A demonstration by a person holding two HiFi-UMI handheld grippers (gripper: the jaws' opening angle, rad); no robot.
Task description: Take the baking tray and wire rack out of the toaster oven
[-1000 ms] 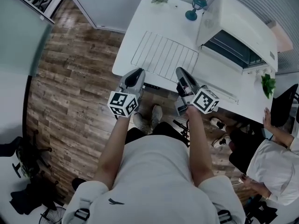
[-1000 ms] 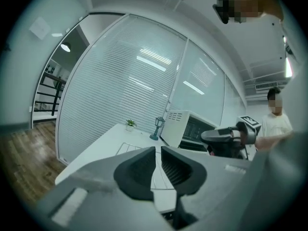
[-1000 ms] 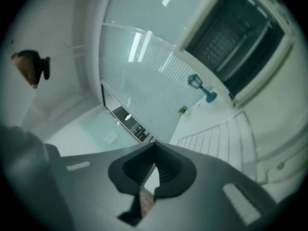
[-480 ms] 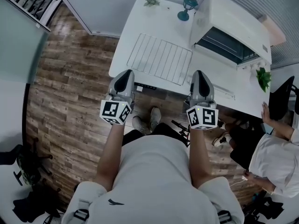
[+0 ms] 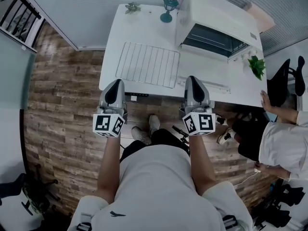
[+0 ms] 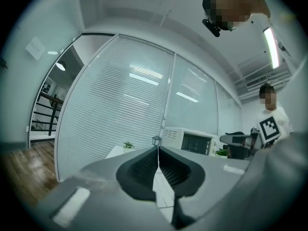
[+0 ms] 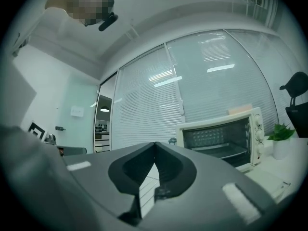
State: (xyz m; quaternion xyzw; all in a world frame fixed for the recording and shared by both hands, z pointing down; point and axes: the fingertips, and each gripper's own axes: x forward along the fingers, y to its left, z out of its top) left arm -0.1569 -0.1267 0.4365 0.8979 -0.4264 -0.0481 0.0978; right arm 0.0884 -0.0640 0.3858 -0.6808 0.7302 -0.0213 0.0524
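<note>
Left gripper (image 6: 157, 150): jaws together, nothing between them. Right gripper (image 7: 154, 146): jaws together, empty. Both are held at the near edge of the table (image 5: 118, 37). The wire rack (image 5: 148, 64) lies flat on the table, left of the toaster oven (image 5: 221, 13). The oven door (image 5: 202, 73) is folded down toward the near side. The baking tray (image 7: 221, 150) appears to rest inside the oven.

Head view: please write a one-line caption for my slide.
Pale metal wire rack on white table beside white toaster oven; left gripper and right gripper shut, empty.
</note>
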